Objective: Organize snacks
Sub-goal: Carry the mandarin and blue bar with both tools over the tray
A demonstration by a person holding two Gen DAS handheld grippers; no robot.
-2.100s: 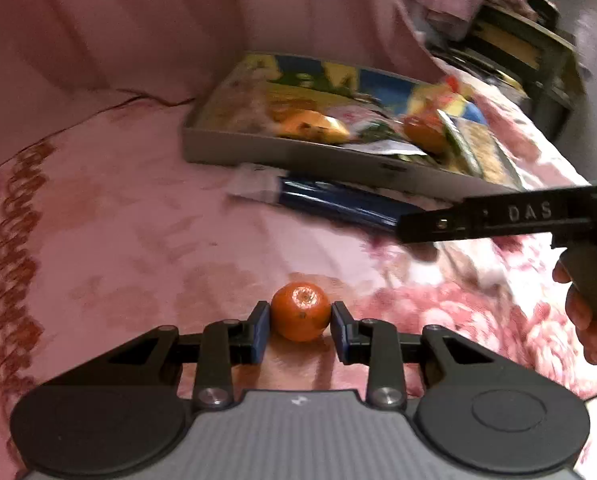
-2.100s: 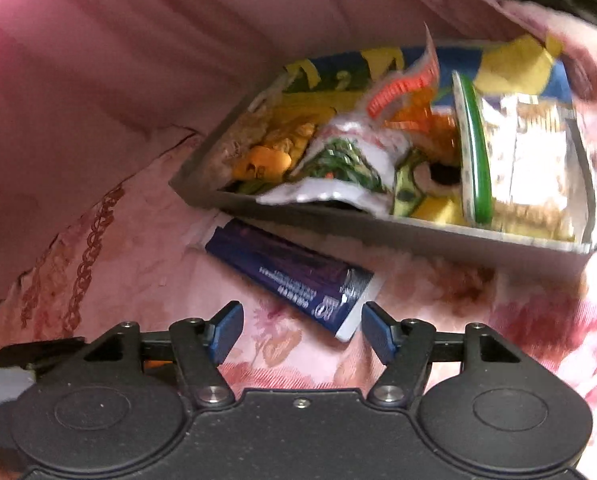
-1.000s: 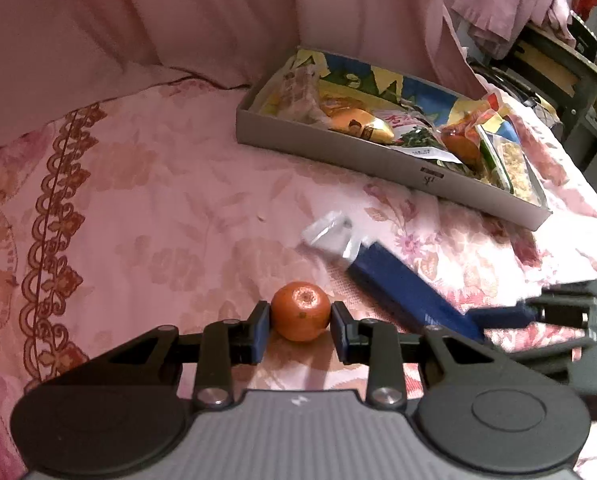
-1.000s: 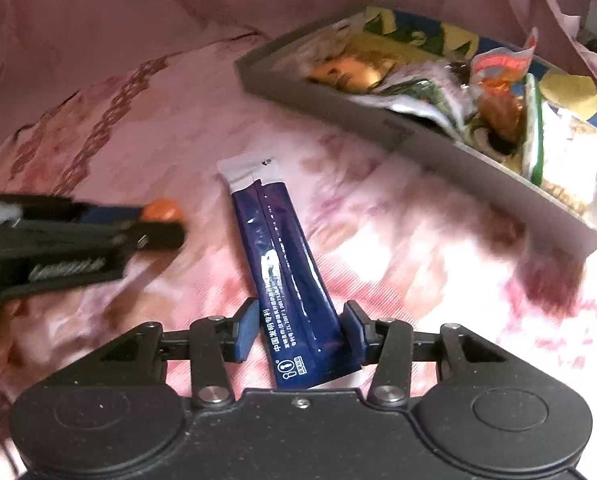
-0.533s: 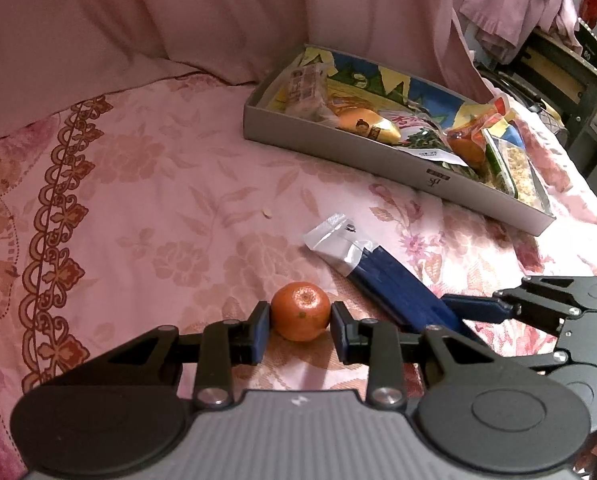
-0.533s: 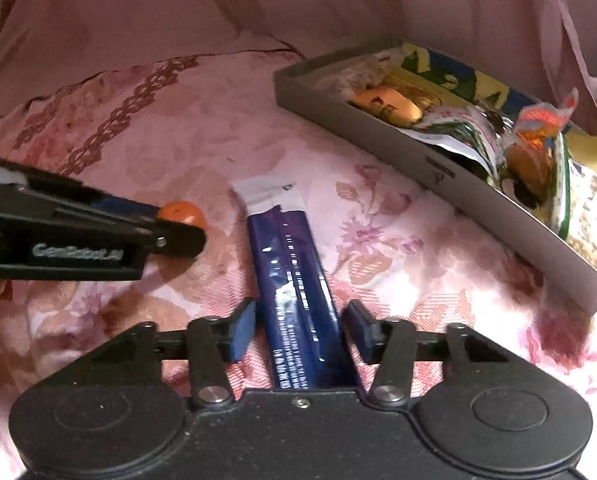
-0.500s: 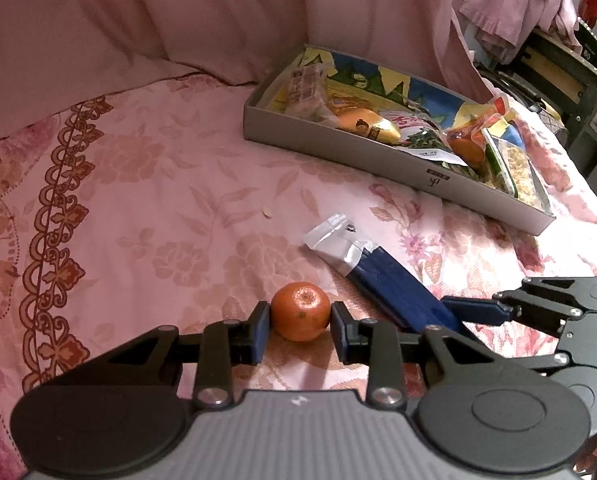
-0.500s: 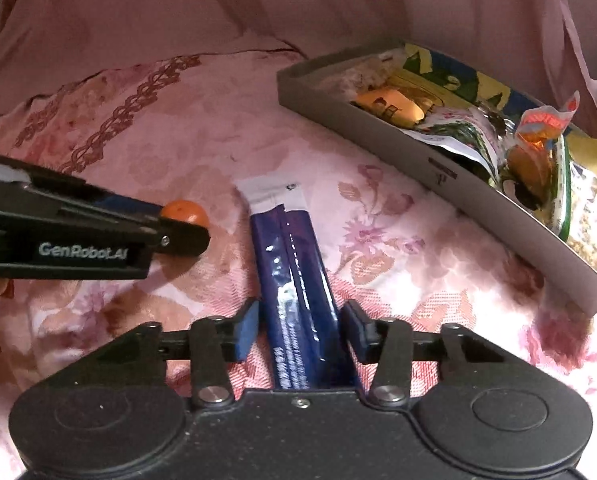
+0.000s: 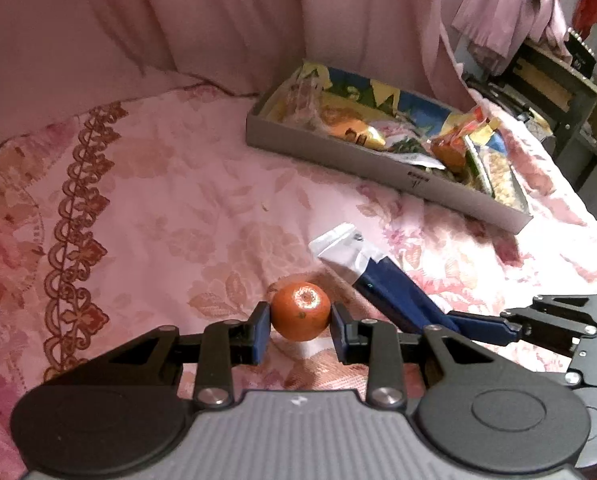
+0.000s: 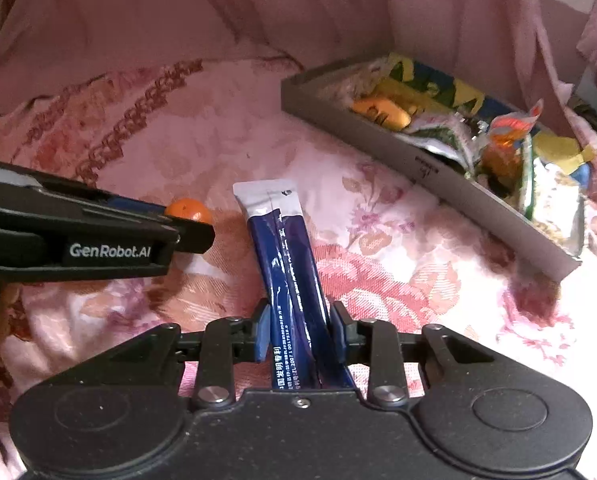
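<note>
My left gripper (image 9: 300, 330) is shut on a small orange tangerine (image 9: 300, 311), held just above the pink floral bedspread. The tangerine also shows in the right wrist view (image 10: 188, 210), at the tip of the left gripper. My right gripper (image 10: 300, 334) is shut on a long blue snack packet with a silver end (image 10: 286, 256). The packet points away from me, lifted a little off the bedspread. It also shows in the left wrist view (image 9: 382, 280), right of the tangerine. A grey snack box (image 9: 382, 166) with several packets lies at the back right, and in the right wrist view (image 10: 418, 164).
Pink curtains (image 9: 218, 28) hang behind the bed. A dark shelf unit (image 9: 554, 92) stands past the bed's right edge. The bedspread (image 9: 158, 208) between the grippers and the box is flat, with a tiny crumb (image 9: 265, 207).
The right gripper's jaws closed onto the blue packet and its silver end lifted. Both views drew back slightly from the box. The left gripper kept its hold on the tangerine.
</note>
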